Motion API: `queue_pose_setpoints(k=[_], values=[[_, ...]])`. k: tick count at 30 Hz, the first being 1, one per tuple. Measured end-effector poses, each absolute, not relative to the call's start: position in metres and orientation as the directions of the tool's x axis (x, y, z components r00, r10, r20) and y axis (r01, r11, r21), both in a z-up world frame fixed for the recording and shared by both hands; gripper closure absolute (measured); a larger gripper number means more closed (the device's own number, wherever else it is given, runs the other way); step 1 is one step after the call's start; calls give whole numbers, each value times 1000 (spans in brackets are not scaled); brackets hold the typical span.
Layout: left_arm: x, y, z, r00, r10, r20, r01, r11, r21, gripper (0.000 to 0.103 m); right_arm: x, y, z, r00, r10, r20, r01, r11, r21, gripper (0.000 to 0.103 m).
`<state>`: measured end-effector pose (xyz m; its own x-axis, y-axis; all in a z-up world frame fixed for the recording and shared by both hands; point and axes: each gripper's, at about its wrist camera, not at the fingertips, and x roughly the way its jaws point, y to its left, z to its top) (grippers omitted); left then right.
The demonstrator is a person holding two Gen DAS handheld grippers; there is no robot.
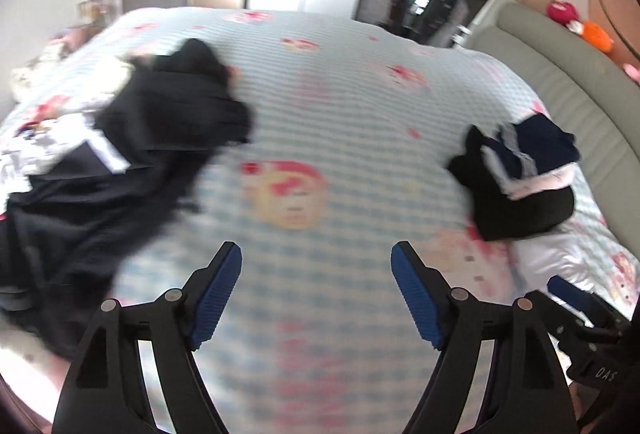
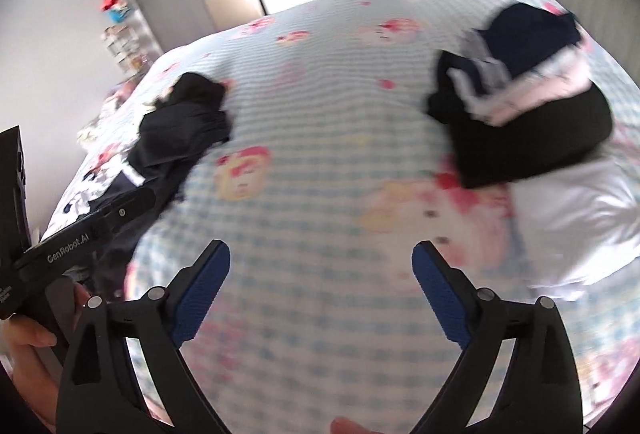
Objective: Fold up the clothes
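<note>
A heap of unfolded dark clothes (image 1: 132, 154) with white stripes sprawls over the left side of the bed; the right wrist view shows the same heap (image 2: 180, 130). On the right side rests a stack of folded garments (image 1: 520, 178), black at the bottom, pink and navy on top, also seen as the stack (image 2: 524, 106). My left gripper (image 1: 316, 254) hangs open above the bare middle of the bedspread, nothing between its blue pads. My right gripper (image 2: 320, 254) is open too, over the same stretch, empty. Both views are motion-blurred.
The bedspread (image 1: 340, 106) is pale blue check with pink cartoon prints. A white pillow (image 2: 572, 214) lies by the folded stack. A grey padded headboard (image 1: 560, 74) curves along the right. Wardrobe, door and shelves stand beyond the bed's far edge. A hand (image 2: 28, 342) holds the left gripper's body.
</note>
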<state>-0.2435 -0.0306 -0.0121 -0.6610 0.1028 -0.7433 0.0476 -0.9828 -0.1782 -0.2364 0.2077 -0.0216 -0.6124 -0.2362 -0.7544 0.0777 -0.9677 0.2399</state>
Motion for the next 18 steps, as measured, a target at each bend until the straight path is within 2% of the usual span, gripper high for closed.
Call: queue_pose_setpoints(k=[7, 12, 18], values=[[-204, -136, -32, -634, 19, -773, 173, -971, -166, 23, -233, 91, -19, -573, -303, -761, 212, -952, 220, 9], [-183, -184, -46, -604, -22, -797, 220, -965, -140, 23, -226, 30, -21, -555, -319, -768, 271, -942, 195, 9], [-141, -185, -30, -649, -53, -759, 188, -978, -93, 23, -195, 4, -13, -573, -300, -762, 267, -948, 172, 9]])
